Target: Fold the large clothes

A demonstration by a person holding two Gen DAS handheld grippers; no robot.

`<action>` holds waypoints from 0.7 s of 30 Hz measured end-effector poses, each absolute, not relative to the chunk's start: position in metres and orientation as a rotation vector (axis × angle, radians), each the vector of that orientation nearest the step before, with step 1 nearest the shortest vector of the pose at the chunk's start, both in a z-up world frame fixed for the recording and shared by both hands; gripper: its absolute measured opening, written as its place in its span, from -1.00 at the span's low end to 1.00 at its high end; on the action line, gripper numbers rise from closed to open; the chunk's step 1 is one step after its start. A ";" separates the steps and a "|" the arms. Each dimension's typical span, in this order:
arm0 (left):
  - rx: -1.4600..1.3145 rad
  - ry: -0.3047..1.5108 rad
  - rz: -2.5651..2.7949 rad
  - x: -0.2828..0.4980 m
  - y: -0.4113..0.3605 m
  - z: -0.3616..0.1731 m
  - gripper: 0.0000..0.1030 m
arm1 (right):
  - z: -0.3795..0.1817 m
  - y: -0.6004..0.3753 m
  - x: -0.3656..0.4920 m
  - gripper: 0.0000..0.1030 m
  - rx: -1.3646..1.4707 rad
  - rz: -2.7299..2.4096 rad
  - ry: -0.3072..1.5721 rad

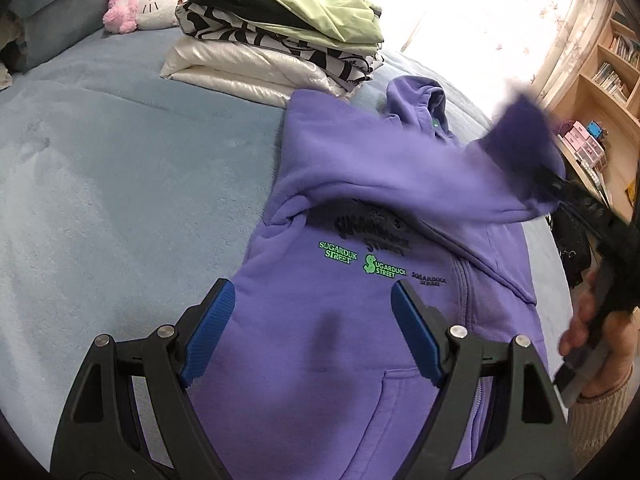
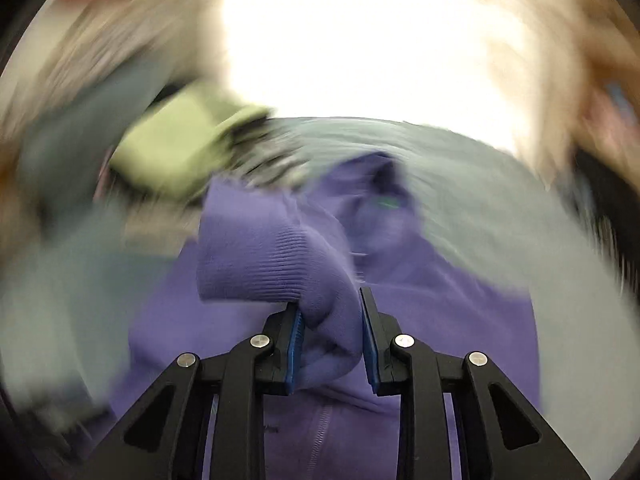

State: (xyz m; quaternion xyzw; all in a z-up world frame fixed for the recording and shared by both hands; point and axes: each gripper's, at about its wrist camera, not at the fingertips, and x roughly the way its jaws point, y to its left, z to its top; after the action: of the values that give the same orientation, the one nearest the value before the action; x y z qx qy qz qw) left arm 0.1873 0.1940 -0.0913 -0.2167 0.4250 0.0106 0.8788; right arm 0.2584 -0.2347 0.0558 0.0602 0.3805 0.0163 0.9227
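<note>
Purple zip hoodie (image 1: 360,184) lies front-up on the blue-grey bed (image 1: 100,200), just beside the stack of folded clothes (image 1: 280,40). Right gripper (image 2: 330,336) is clamped on the bunched ribbed sleeve cuff (image 2: 260,264), sleeve lifted over the chest. Left gripper (image 1: 312,332) hangs above the hem with jaws apart, nothing between them. Fleece looks thick, soft, floppy, not slippery; likely sags when lifted. Best holds: cuffs, hem, shoulder seams.
</note>
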 end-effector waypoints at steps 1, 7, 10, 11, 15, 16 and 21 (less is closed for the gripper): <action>-0.450 0.888 0.020 0.187 0.192 -0.092 0.52 | 0.039 -0.261 0.263 -0.33 0.212 -0.016 0.879; -0.415 0.910 -0.005 0.193 0.182 -0.093 0.52 | -0.035 -0.339 0.251 -0.01 0.381 -0.057 1.130; -0.397 0.926 -0.013 0.205 0.180 -0.091 0.52 | -0.038 -0.366 0.249 0.01 0.461 -0.046 1.115; -0.392 0.928 -0.013 0.211 0.181 -0.091 0.52 | -0.041 -0.370 0.250 0.06 0.476 -0.041 1.108; -0.362 0.952 0.011 0.247 0.188 -0.089 0.52 | -0.044 -0.386 0.281 0.32 0.516 0.010 1.066; -0.360 0.957 0.021 0.259 0.191 -0.090 0.52 | -0.043 -0.384 0.291 0.35 0.515 0.029 1.059; -0.385 1.016 0.042 0.319 0.210 -0.100 0.52 | -0.049 -0.380 0.360 0.47 0.529 0.076 1.038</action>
State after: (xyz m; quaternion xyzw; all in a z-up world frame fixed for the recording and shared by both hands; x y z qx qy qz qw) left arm 0.3191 0.2104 -0.1000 -0.1832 0.4833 0.0201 0.8558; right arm 0.3599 -0.3797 -0.0488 0.2498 0.4902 0.0360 0.8343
